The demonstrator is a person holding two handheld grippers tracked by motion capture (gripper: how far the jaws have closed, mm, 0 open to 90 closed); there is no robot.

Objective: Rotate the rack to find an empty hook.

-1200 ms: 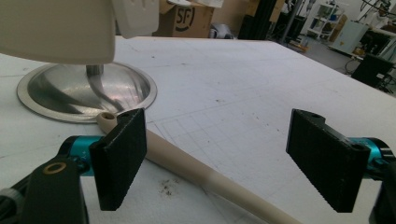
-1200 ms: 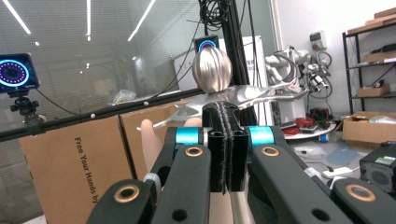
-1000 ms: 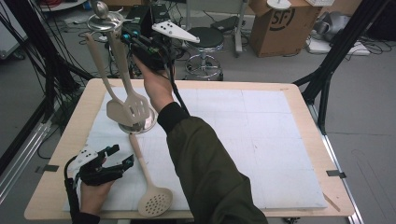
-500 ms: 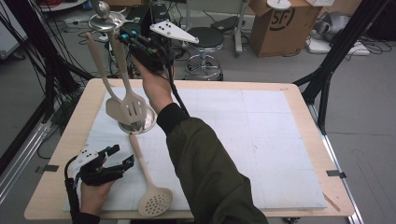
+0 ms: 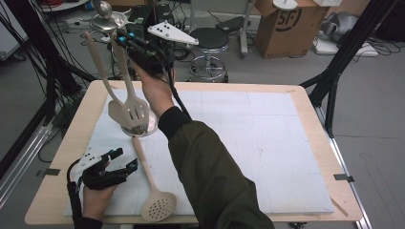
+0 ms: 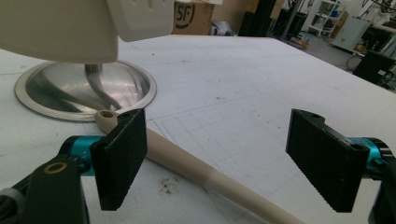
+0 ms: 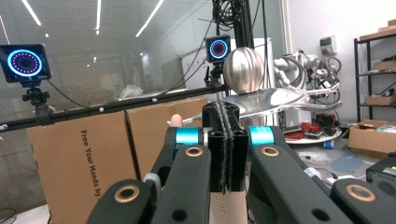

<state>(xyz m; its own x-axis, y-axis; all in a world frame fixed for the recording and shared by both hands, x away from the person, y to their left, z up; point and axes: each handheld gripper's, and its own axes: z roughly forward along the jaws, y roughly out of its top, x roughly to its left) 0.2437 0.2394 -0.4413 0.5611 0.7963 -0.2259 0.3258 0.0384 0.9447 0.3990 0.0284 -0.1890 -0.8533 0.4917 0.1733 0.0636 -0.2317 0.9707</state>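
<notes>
White gridded mat [image 5: 248,143] | wooden table [image 5: 305,102] | cardboard box [image 5: 282,26] behind

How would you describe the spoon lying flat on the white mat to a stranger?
On the wooden table, look at the white mat, near left, in front of the round steel base. A cream skimmer lies flat; its round head is full of small holes, whereas the slotted turner and plain spatula stand upright.

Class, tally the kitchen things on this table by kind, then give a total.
Slotted turner: 1
Solid turner: 1
Skimmer: 1
Metal utensil stand: 1
Total: 4
</notes>
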